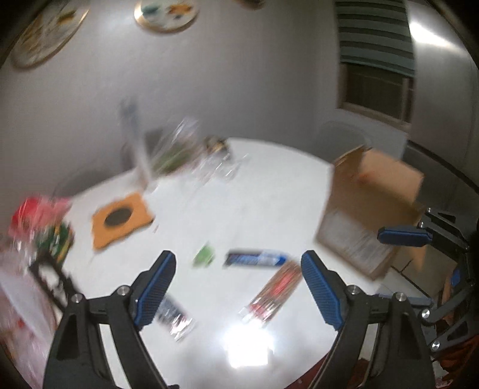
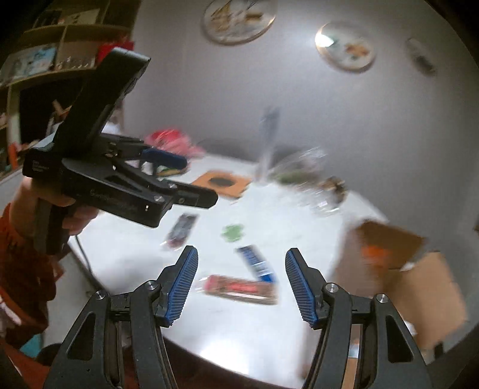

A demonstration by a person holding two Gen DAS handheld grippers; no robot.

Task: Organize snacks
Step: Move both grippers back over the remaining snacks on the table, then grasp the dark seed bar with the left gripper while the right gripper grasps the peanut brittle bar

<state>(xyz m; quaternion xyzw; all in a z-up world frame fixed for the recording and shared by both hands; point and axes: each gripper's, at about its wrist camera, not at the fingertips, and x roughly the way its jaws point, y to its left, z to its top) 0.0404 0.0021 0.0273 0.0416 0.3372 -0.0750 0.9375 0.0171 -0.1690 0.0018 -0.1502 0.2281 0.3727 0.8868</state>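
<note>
Several snacks lie on the round white table (image 1: pixel 263 203): a blue bar (image 1: pixel 256 258), a long red-brown packet (image 1: pixel 274 291), a small green packet (image 1: pixel 204 255) and a dark packet (image 1: pixel 175 317) half hidden by one finger. My left gripper (image 1: pixel 238 260) hovers open above them, holding nothing. In the right wrist view the same blue bar (image 2: pixel 257 264), red-brown packet (image 2: pixel 239 288), green packet (image 2: pixel 233 232) and dark packet (image 2: pixel 182 229) show past my right gripper (image 2: pixel 242 252), open and empty. An open cardboard box (image 2: pixel 419 284) stands at the table's right edge. A hand (image 2: pixel 74 215) holds the left gripper (image 2: pixel 191 179) at upper left.
An orange square mat with a dark disc (image 1: pixel 121 220) lies at the table's left. Blurred clear glassware with something green (image 1: pixel 179 152) stands at the back. A red and pink bag (image 1: pixel 39 214) sits at far left. Round plates (image 2: pixel 239 21) hang on the wall.
</note>
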